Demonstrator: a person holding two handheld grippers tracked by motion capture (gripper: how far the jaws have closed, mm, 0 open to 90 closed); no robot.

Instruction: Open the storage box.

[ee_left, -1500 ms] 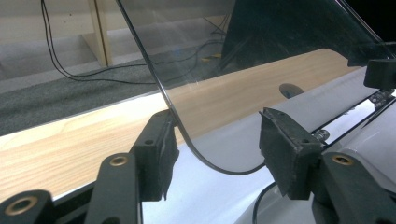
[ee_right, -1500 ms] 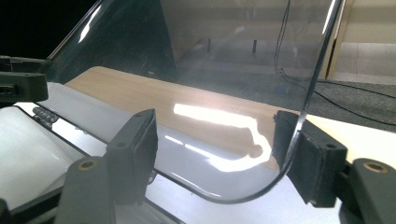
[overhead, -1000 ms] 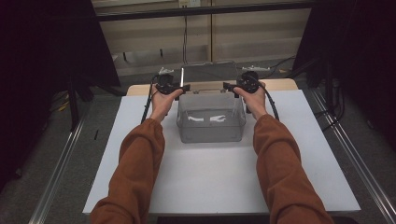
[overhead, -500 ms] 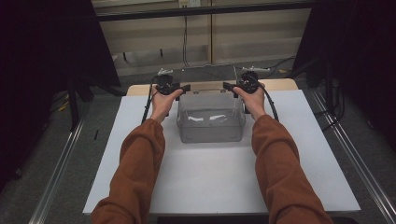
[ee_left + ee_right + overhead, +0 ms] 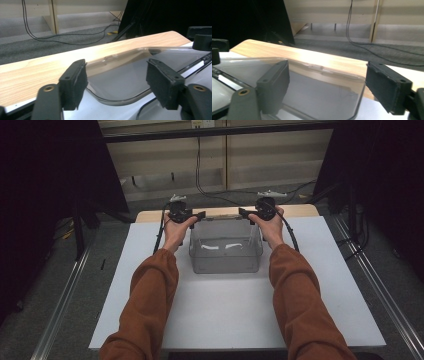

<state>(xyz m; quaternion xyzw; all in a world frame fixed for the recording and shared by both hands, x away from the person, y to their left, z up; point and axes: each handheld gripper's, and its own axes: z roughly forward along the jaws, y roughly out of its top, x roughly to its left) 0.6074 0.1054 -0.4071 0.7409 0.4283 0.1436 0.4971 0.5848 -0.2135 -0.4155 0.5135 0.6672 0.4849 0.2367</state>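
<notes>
Left claw (image 5: 196,215) is hovering at the far left corner of the clear plastic bin (image 5: 226,251), its jaws spread and just having opened, pads off the rim. The bin is sitting toward the far middle of the white desk (image 5: 235,315). Right claw (image 5: 246,213) is hovering at the far right corner, jaws likewise spread and just having opened.

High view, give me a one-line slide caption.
Left gripper and right gripper, jaws open, flank the far corners of a clear plastic bin.
</notes>
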